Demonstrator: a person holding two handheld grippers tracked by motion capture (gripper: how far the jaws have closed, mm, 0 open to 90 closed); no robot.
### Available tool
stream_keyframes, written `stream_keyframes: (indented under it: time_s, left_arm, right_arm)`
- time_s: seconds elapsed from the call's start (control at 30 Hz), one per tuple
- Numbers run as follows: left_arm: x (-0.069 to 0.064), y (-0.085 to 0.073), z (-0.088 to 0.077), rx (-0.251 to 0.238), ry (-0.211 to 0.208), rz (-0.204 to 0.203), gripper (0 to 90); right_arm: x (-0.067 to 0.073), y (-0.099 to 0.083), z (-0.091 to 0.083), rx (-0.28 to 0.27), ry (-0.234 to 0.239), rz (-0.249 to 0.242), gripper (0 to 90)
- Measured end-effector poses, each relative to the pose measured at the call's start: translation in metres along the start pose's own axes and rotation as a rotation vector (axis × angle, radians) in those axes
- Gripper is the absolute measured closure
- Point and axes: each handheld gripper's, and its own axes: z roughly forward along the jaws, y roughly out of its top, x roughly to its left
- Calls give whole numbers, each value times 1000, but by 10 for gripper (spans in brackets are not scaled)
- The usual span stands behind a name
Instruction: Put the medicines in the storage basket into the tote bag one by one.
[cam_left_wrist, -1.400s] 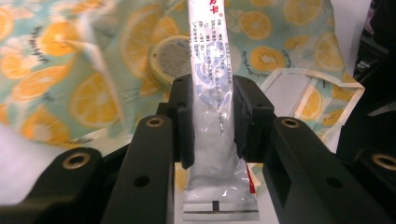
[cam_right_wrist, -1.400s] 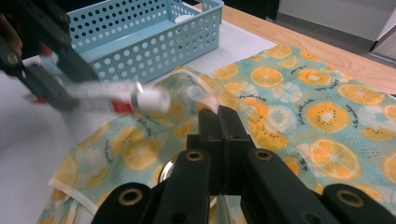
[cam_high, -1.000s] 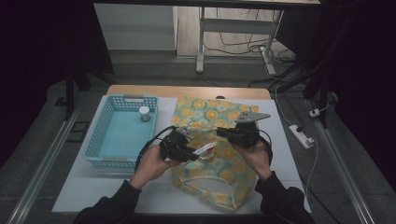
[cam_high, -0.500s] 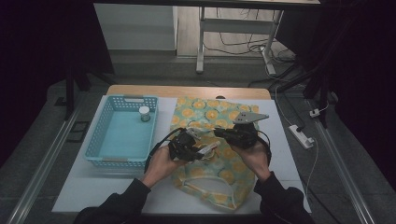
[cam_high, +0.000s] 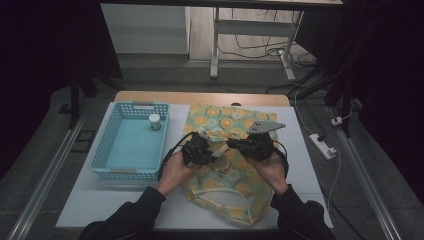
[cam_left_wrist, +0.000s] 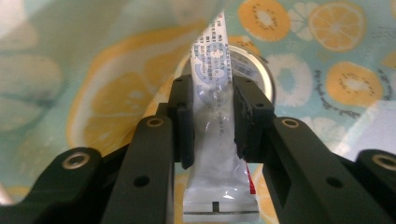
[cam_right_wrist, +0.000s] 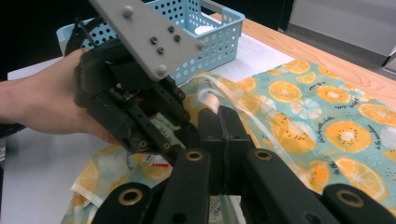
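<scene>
At the table's middle the 2 grippers meet over a bag (cam_high: 235, 150) printed with orange slices, which lies flat from about 12 o'clock down to 6 o'clock of the white table (cam_high: 90, 200). The left gripper (cam_high: 212, 156) comes in from 8 o'clock, held in the left hand (cam_high: 175, 170), and its jaws are clamped on a sachet (cam_left_wrist: 217, 140), a narrow white packet with blue print at its top and a red corner at its lower right. In the left gripper view the sachet stands lengthwise between the 2 black pads, both pressing its sides, and its top end reaches toward 12 o'clock over a round, silver-rimmed lid or jar (cam_left_wrist: 254, 65) that sits just behind it on or in the bag; which of the 2 cannot be told. The right gripper (cam_high: 231, 145) comes in from 4 o'clock in the right hand (cam_high: 267, 170), a grey plate (cam_high: 266, 126) on top of it. In the right gripper view its jaws are pressed together with clear plastic at their tips, apparently the bag's lip (cam_right_wrist: 243, 105), though the grip itself is hard to make out. There the left gripper sits at 10 o'clock, close to those jaws. A blue basket (cam_high: 130, 145) stands at 9 o'clock of the bag, just beside it, with 1 small white-capped jar (cam_high: 155, 121) in its far right corner.
</scene>
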Motion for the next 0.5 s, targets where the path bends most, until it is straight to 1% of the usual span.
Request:
stream_keyframes:
  time_s: [0.1,0.23,0.5]
  left_arm:
    - [4,1,1,-10,29,-20,711]
    - [10,3,3,-11,57,-30,711]
    - [16,5,11,-17,91,-51,710]
  right_arm:
    - [0,0,0,1,0,1,897]
    - [0,-1,2,5,2,1,896]
    - [0,-2,4,11,2,4,896]
